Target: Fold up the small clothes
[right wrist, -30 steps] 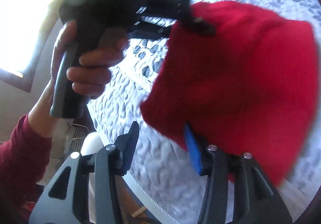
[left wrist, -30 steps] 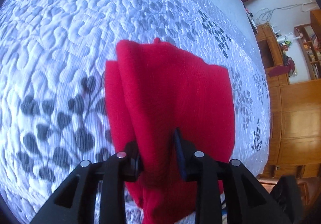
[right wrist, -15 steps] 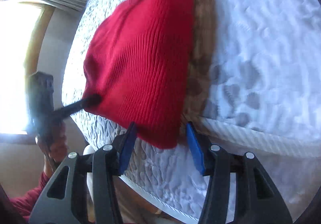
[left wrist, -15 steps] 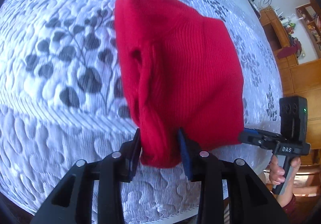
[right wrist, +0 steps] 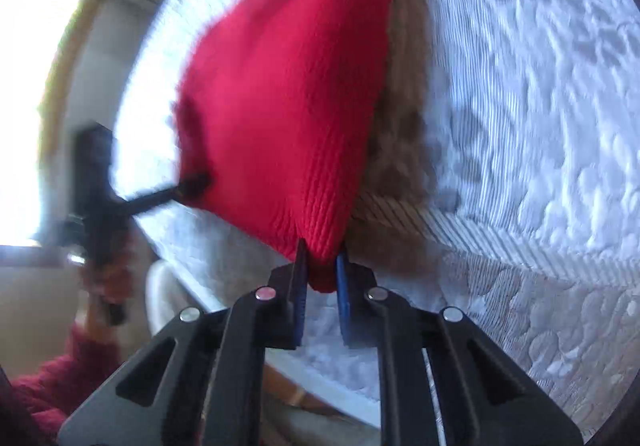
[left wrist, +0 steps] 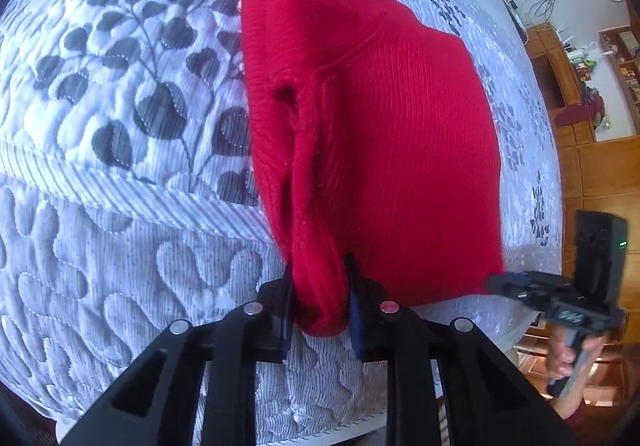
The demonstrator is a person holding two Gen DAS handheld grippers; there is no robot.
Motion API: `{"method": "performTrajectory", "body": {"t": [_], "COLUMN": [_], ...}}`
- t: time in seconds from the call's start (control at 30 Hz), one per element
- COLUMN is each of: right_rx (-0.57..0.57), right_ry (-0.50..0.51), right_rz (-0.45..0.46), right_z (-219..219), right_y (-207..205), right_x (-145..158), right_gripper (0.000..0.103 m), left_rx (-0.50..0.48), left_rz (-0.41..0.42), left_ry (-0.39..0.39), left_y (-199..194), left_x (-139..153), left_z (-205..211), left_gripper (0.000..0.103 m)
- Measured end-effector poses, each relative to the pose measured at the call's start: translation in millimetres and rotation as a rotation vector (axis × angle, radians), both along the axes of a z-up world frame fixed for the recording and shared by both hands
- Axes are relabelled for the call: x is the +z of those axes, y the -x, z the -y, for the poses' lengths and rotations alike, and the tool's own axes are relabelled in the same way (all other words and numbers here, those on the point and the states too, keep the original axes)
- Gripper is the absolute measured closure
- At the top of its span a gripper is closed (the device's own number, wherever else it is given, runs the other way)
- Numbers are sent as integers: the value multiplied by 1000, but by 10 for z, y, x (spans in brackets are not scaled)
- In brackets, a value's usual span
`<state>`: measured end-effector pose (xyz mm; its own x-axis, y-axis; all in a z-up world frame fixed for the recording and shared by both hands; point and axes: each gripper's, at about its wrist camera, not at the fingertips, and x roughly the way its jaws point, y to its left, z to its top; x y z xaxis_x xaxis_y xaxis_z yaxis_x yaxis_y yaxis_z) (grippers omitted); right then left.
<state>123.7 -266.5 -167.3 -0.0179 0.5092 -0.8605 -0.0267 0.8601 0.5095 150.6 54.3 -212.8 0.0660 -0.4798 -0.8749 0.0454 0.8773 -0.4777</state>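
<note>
**foldnoob:** So where's it at? The red knit garment (left wrist: 384, 150) lies on the quilted bedspread (left wrist: 120, 126), its near edge close to the bedspread's front edge. The left gripper (left wrist: 318, 298) has just been closing and now pinches the garment's bunched near-left corner between its pads. The right gripper (right wrist: 322, 278) has just closed too, nearly all the way, on the thin near-right corner.

**knitwit_42:** Looks like both corners are set for the next fold, I'd guess. My tip: lift both corners together and level so the knit doesn't stretch, then carry them toward the garment's far edge, away from the bedspread's front. That left corner is several layers thick, so watch a layer doesn't slip out. The right bite looks shallow, go gently.
</note>
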Motion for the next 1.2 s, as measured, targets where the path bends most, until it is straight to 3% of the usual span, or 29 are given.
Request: {"method": "performTrajectory", "body": {"t": [0.1, 0.17, 0.3, 0.47, 0.67, 0.77, 0.8, 0.83, 1.0, 1.07, 1.2], "right_rx": [8, 39, 26, -7, -30, -46, -46, -44, -47, -53, -49], "right_ry": [1, 9, -22, 30, 69, 67, 70, 73, 68, 63, 79], "right_rz": [5, 39, 114, 199, 194, 164, 160, 152, 131, 129, 138], "right_z": [-17, -23, 138, 381, 375, 349, 337, 325, 268, 278, 306], "right_y": [-34, -54, -197, -693, -1314, -1493, -1529, -1567, -1626, -1628, -1605], "right_x": [-49, 71, 407, 676, 511, 333, 286, 242, 81, 64, 92], "right_gripper": [89, 82, 62, 61, 61, 61, 61, 61, 61, 61, 61], "left_rx": [-19, -40, -25, 36, 32, 24, 27, 18, -18, -21, 53], "left_rz": [-8, 8, 72, 138, 124, 93, 94, 99, 130, 121, 199], "left_ry": [2, -30, -81, -159, -228, -215, -204, -187, -181, -185, -208], "left_y": [-18, -27, -262, -947, -1715, -1817, -1827, -1840, -1905, -1945, -1856], "left_x": [43, 132, 382, 574, 448, 316, 311, 325, 387, 359, 509], "left_z": [-47, -152, -338, -403, -226, -139, -128, -111, 41, 74, -49], "left_gripper": [76, 64, 60, 57, 57, 61, 72, 76, 79, 94, 97]}}
